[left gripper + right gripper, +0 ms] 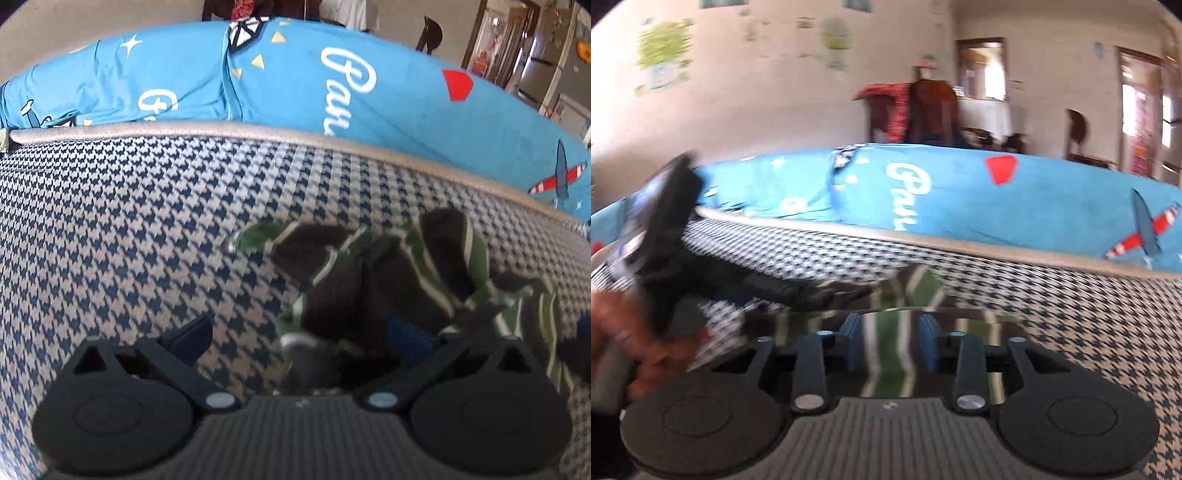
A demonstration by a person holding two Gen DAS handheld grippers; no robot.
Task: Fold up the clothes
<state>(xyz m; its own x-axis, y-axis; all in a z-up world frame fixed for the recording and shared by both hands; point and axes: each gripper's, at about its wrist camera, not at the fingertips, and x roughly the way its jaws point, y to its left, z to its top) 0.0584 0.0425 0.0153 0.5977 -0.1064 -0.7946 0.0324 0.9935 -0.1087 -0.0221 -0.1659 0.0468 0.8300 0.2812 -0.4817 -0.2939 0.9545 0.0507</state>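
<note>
Folding a striped garment [369,291] on the houndstooth mattress [129,221], you've got it bunched in a loose heap near the mattress's front part, with a blue sheet [295,85] behind the piping edge. Your left gripper [325,332] hangs over the heap, fingers spread wide with cloth lying between them, not pinched as far as the blur shows. In the right wrist view, your right gripper [892,341] has its blue pads [855,341] apart either side of a green-and-white striped fold; the pads don't press it, so released. No earlier view, so nothing on motion. Your left hand [631,332] and its gripper show blurred at the left of that view.

Handling: cloth looks thin, soft, light and floppy; it'll sag and drag on the rough weave rather than slide. Nothing fragile. Best hold is likely a hem or corner, one layer thick, not the bunched middle. Edges are hard to pick out in this crumple, so spread it flat first.
</note>
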